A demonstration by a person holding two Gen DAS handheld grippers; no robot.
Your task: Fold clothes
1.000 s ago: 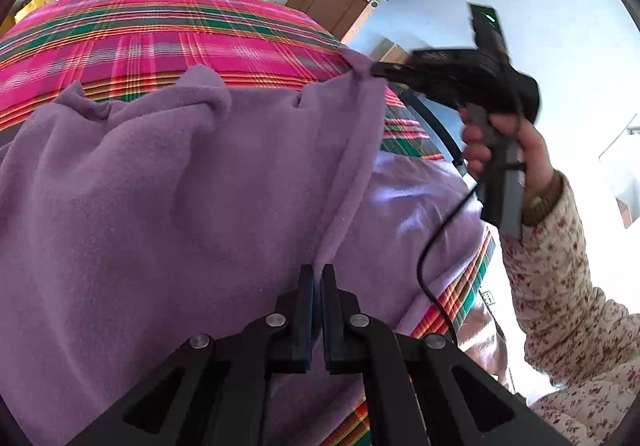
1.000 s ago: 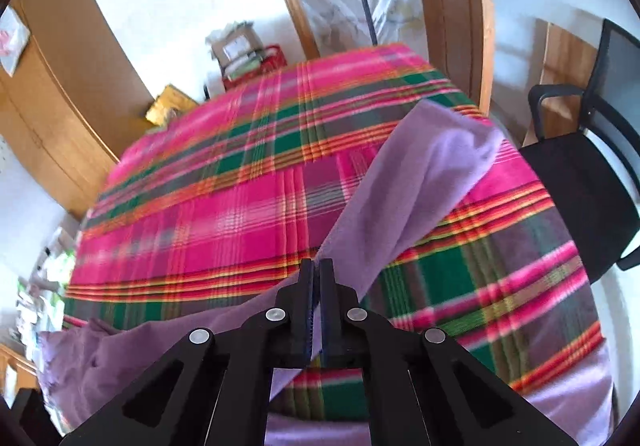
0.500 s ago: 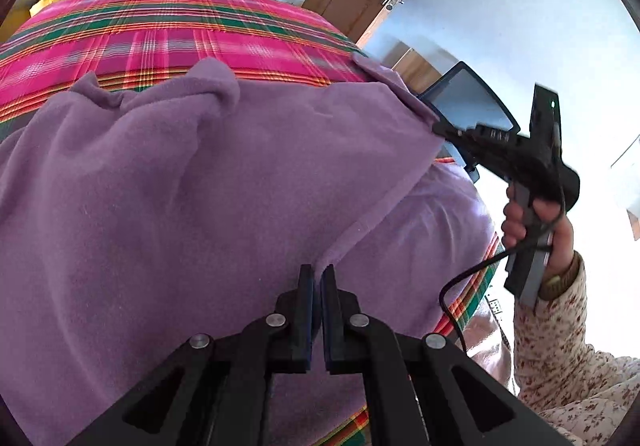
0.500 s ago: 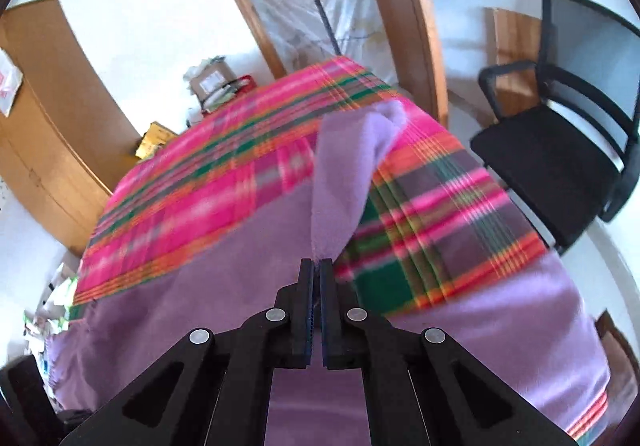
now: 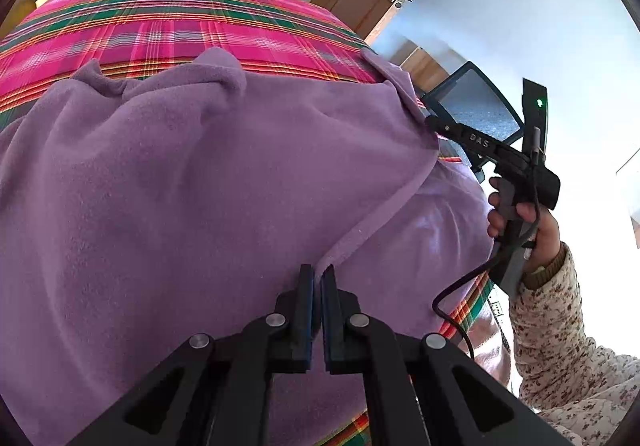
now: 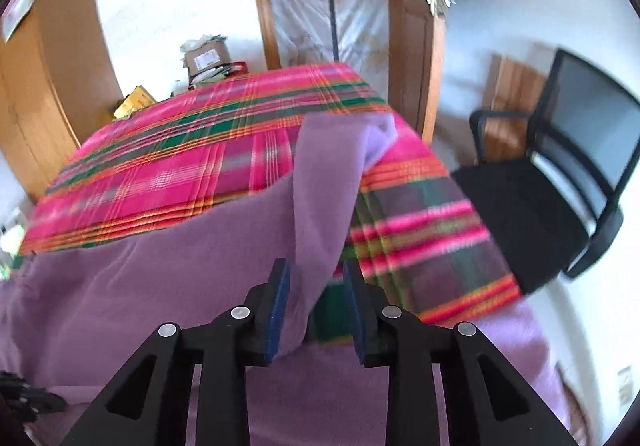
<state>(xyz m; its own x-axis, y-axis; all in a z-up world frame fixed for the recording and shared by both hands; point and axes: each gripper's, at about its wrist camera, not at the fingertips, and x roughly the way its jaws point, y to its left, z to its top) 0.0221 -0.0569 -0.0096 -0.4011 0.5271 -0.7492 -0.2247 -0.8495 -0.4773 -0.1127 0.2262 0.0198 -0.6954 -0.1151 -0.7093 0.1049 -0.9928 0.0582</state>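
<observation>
A purple fleece garment (image 5: 180, 186) lies folded over on the table's pink plaid cloth (image 5: 180, 14). My left gripper (image 5: 317, 270) is shut on the garment's hem at the near edge. My right gripper (image 6: 316, 266) is at the right end of the same hem, and its jaws are opening. A strip of the purple garment (image 6: 320, 186) still hangs between the blue pads without being pressed. From the left wrist view, the right gripper (image 5: 434, 123) touches the fold's far corner, and a hand (image 5: 532, 222) in a floral sleeve holds it.
A black mesh office chair (image 6: 560, 186) stands close to the table's right side. Behind the table are a wooden door (image 6: 412, 26), a cardboard box (image 6: 208, 58) and a wooden cabinet (image 6: 48, 86). The far half of the plaid cloth (image 6: 180, 166) is uncovered.
The right gripper carried the garment's corner rightwards and down toward the table's right edge, then its jaws parted. The fold now lies flatter. The left gripper kept its hold and barely moved.
</observation>
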